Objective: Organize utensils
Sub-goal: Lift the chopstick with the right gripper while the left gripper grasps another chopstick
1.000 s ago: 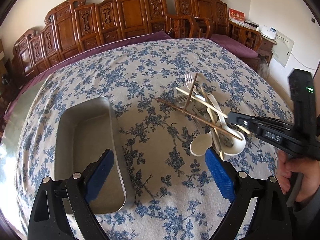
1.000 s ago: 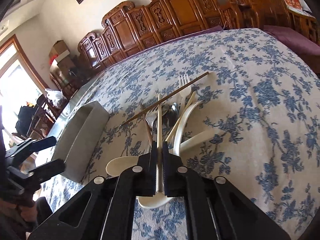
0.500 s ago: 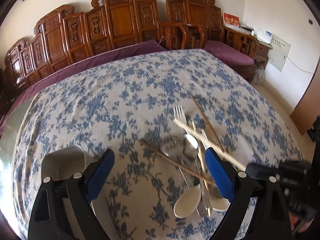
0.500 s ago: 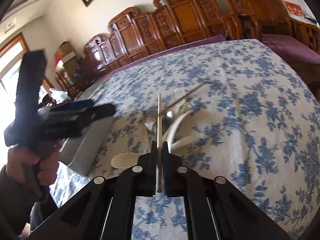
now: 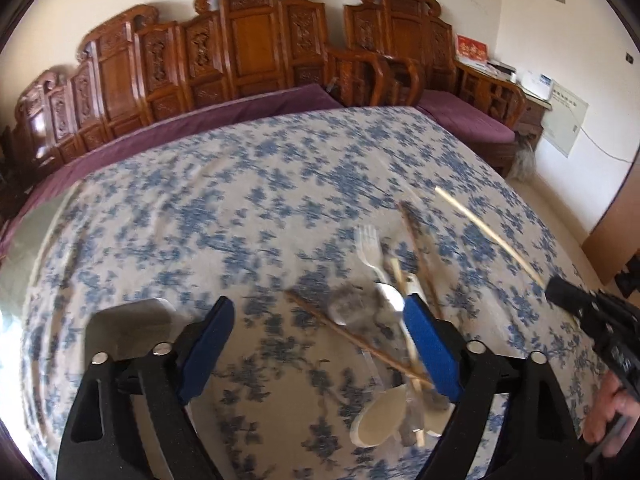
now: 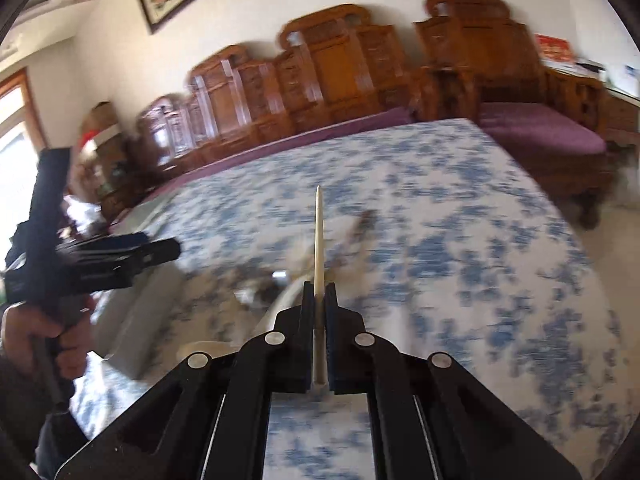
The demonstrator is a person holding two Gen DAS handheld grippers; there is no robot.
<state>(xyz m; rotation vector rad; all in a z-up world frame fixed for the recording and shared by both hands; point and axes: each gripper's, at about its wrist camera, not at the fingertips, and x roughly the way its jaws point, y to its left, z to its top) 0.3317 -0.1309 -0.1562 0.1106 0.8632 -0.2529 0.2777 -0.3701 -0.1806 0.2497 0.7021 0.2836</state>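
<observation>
My right gripper (image 6: 319,296) is shut on a pale chopstick (image 6: 318,236) and holds it in the air above the table; the chopstick (image 5: 488,236) and that gripper (image 5: 560,288) also show at the right of the left wrist view. My left gripper (image 5: 320,324) is open and empty above the table. A pile of utensils (image 5: 392,320) lies under its right finger: a fork, metal spoons, white spoons and chopsticks. The metal tray (image 5: 132,320) sits at the lower left, partly hidden by the left finger. In the right wrist view the pile (image 6: 296,276) is blurred.
The table has a blue floral cloth (image 5: 240,208). Carved wooden chairs (image 5: 248,44) with purple cushions line its far side. The left gripper (image 6: 104,256) and the hand holding it show at the left of the right wrist view.
My right gripper has lifted the pale chopstick up out of the pile. My left gripper has moved from over the tray towards the pile.
</observation>
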